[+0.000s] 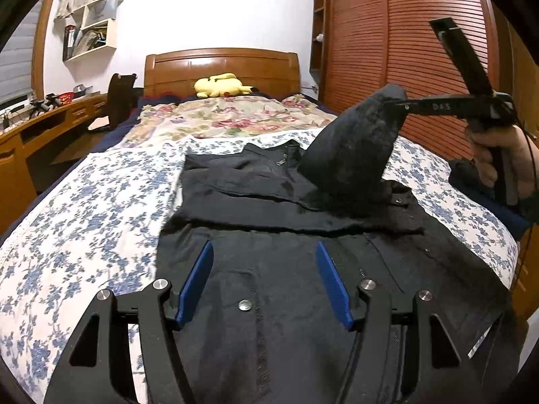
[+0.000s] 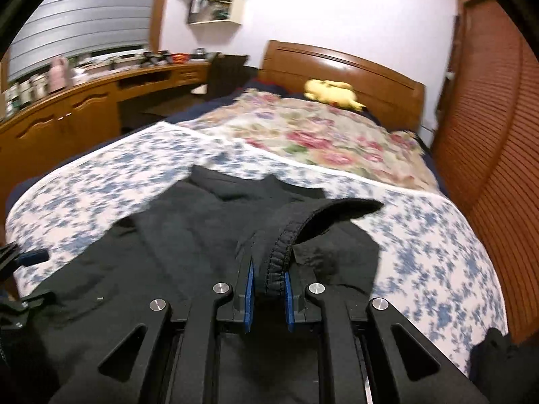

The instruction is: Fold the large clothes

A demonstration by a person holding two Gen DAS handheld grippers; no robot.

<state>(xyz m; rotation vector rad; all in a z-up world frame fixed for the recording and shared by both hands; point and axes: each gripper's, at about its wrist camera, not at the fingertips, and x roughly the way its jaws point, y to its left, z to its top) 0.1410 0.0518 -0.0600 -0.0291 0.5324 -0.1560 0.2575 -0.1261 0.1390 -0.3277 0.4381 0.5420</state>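
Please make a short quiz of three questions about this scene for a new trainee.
1. True or false: the right gripper is shut on the elastic sleeve cuff.
2. What lies between the left gripper fingers? A) nothing, jacket beneath B) a pillow C) the yellow plush toy
3. Fill in: the black jacket lies on a bedcover with ____ flowers.

Key: 1 true; 2 A; 3 blue.

I see even, soft indoor light. The right wrist view smears with motion blur beyond the fingers; both views bend and darken at the edges.
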